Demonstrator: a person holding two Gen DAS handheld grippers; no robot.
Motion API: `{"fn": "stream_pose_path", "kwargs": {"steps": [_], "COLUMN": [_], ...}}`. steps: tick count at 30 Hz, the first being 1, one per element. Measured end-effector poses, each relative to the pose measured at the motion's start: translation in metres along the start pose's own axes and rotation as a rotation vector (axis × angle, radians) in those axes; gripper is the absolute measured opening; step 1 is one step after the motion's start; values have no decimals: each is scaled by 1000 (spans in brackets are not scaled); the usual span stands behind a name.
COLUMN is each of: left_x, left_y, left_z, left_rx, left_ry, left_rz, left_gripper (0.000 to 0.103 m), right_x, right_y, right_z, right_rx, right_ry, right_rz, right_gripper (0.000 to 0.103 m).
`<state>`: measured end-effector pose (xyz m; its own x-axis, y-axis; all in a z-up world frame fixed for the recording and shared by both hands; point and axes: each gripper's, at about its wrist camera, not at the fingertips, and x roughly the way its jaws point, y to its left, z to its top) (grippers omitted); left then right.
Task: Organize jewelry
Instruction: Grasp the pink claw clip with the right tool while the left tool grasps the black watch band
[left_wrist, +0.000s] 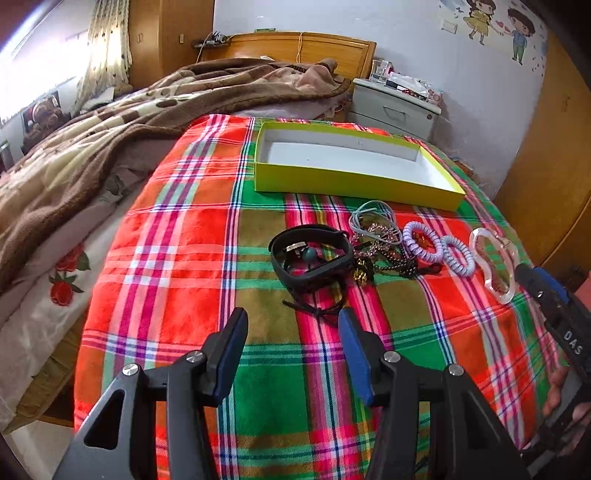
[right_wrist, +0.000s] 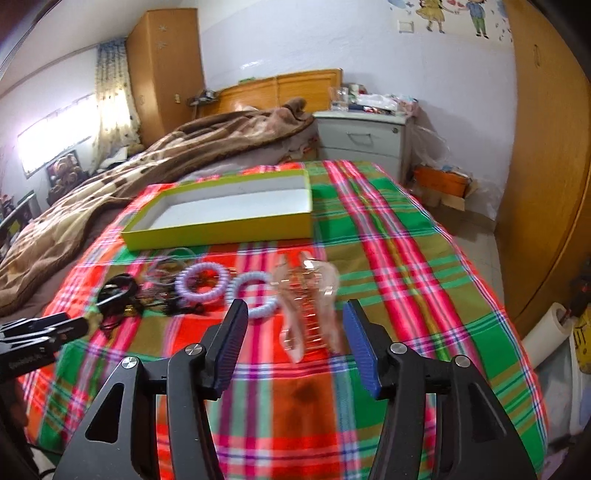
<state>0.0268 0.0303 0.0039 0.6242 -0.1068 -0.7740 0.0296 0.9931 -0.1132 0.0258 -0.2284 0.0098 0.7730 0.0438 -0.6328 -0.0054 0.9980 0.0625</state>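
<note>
An empty yellow-green box (left_wrist: 354, 184) (right_wrist: 221, 229) lies on the plaid cloth. In front of it lies a row of jewelry: a black band (left_wrist: 310, 258), a tangle of chains and cords (left_wrist: 380, 243) (right_wrist: 159, 291), two lilac coil ties (left_wrist: 439, 247) (right_wrist: 225, 288), and a clear pink hair claw (left_wrist: 495, 262) (right_wrist: 310, 306). My left gripper (left_wrist: 293, 321) is open and empty, just short of the black band. My right gripper (right_wrist: 293, 314) is open and empty, with the hair claw just ahead between its fingers; it also shows in the left wrist view (left_wrist: 543, 288).
The plaid cloth (left_wrist: 184, 258) covers the bed's foot. A brown blanket (left_wrist: 92, 147) lies heaped to the left. A grey nightstand (right_wrist: 362, 136) stands behind the bed. A wooden wardrobe (right_wrist: 546, 184) and floor clutter are on the right.
</note>
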Motion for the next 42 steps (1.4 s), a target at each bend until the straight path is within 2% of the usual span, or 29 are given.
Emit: {"fn": "stream_pose_path", "kwargs": {"steps": [4, 8, 12, 14, 15, 16, 18, 28, 33, 35, 38, 42], "left_x": [3, 8, 10, 13, 13, 14, 15, 23, 34, 39, 47, 51], "left_y": [2, 5, 9, 13, 14, 15, 18, 32, 33, 30, 16, 2], "left_z": [5, 8, 12, 13, 14, 15, 17, 37, 52, 57, 60, 61], "left_rx": [-4, -17, -33, -46, -47, -50, -58, -79, -37, -12, 91, 156], "left_ry": [10, 21, 22, 36, 39, 40, 42, 48, 67, 88, 108, 113], "left_rz": [-27, -70, -90, -87, -84, -83, -84, -82, -88, -127, -96, -91], "left_gripper": [53, 53, 53, 53, 53, 53, 53, 53, 53, 53, 53, 53], "right_x": [17, 35, 43, 43, 43, 43, 42, 29, 21, 19, 17, 16], "right_y": [-10, -14, -12, -10, -9, -9, -7, -11, -10, -10, -10, -10], "right_z": [6, 8, 8, 9, 9, 10, 10, 23, 30, 32, 32, 33], "right_rx": [16, 38, 16, 2, -4, -9, -17, 9, 25, 29, 43, 58], "right_ry": [42, 122, 153, 150, 147, 142, 141, 68, 29, 19, 12, 10], "right_rz": [9, 84, 76, 74, 73, 69, 56, 52, 70, 81, 85, 90], "right_gripper": [55, 55, 55, 53, 41, 35, 30, 27, 27, 27, 27, 27]}}
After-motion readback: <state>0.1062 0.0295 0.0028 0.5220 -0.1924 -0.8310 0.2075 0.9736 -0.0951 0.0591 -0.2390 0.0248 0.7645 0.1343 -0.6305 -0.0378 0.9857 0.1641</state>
